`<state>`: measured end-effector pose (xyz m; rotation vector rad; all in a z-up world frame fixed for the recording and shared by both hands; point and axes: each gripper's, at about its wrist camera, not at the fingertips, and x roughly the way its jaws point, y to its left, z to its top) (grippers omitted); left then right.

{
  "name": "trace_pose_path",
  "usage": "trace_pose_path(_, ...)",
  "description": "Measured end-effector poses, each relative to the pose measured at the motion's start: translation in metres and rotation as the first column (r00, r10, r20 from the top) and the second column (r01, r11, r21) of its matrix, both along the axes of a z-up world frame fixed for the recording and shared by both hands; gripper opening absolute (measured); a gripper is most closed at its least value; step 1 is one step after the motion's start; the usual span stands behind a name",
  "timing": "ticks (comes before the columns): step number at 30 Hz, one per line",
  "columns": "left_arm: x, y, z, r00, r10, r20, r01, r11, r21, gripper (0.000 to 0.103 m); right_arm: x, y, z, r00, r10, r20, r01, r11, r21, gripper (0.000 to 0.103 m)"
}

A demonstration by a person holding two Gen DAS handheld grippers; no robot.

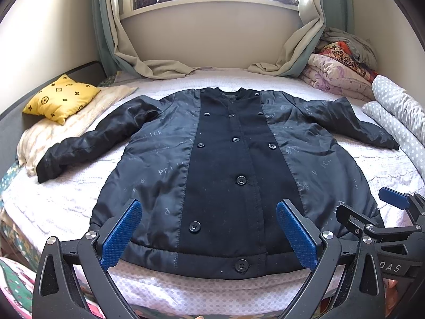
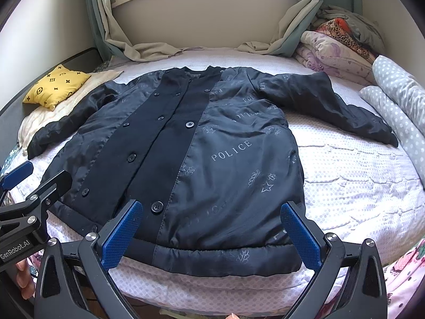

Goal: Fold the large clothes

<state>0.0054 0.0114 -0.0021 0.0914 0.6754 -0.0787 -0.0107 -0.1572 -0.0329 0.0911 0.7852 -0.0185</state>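
A large dark navy jacket point(image 1: 228, 164) lies flat and face up on the bed, buttoned, collar toward the window, both sleeves spread out to the sides. It also shows in the right wrist view point(image 2: 225, 164). My left gripper point(image 1: 209, 234) is open and empty, hovering over the jacket's bottom hem near the middle. My right gripper point(image 2: 212, 234) is open and empty over the hem's right part. The right gripper also shows at the right edge of the left wrist view point(image 1: 372, 212). The left gripper also shows at the left edge of the right wrist view point(image 2: 34, 178).
The bed point(image 1: 385, 167) has a white dotted cover. A yellow pillow point(image 1: 62, 98) lies on a cream pillow at the far left. Folded quilts point(image 1: 342, 71) and dotted bedding point(image 1: 398, 111) are piled at the right. Curtains point(image 1: 159, 66) drape onto the bed's far edge under the window.
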Motion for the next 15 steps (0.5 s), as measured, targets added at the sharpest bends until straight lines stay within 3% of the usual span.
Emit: trace_pose_path(15, 0.0012, 0.001, -0.001, 1.0, 0.002, -0.004, -0.002, 1.0, -0.002, 0.103, 0.0001, -0.0011, 0.0005, 1.0, -0.005, 0.001, 0.005, 1.0, 0.002, 0.103)
